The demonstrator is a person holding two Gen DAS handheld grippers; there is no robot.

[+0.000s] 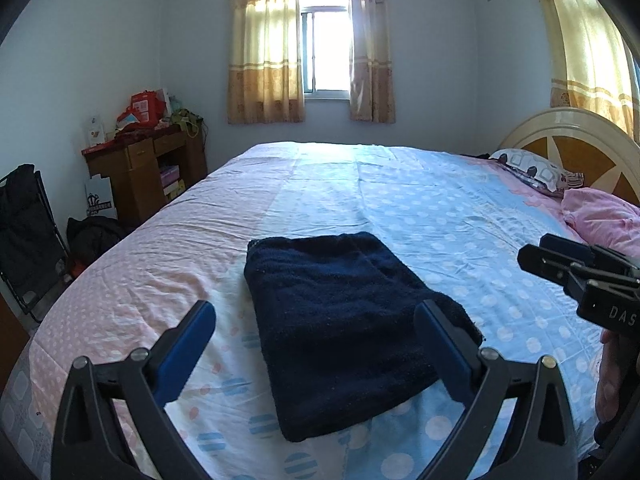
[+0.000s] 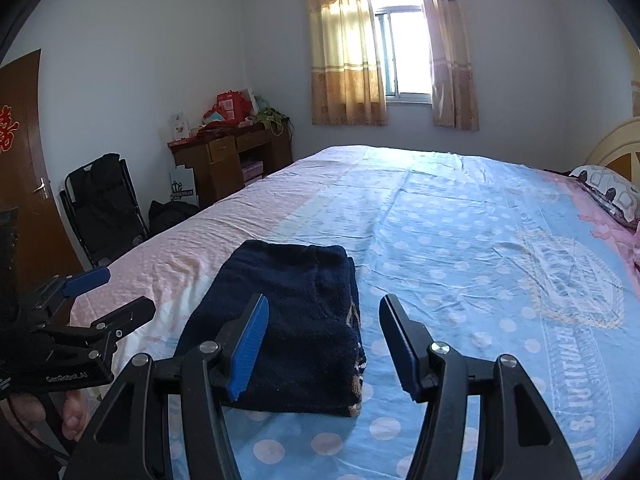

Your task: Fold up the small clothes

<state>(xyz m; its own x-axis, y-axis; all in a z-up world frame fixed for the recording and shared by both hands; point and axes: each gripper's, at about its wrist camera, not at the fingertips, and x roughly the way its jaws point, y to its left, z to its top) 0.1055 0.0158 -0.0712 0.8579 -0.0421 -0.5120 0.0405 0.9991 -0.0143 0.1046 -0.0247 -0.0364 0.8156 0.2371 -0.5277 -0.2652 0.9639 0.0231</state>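
Two blue-padded fingers of your left gripper (image 1: 316,356) stand wide apart with nothing between them in the left wrist view, hanging over the near end of the folded dark navy fleece garment (image 1: 344,320), which lies flat on the polka-dot pink and blue bedsheet (image 1: 440,216). From your right wrist, the right gripper (image 2: 324,344) also stands open and empty, above the garment's near right corner.

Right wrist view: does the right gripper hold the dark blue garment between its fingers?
No, the right gripper stands open above the folded dark blue garment, which lies free on the bed sheet.
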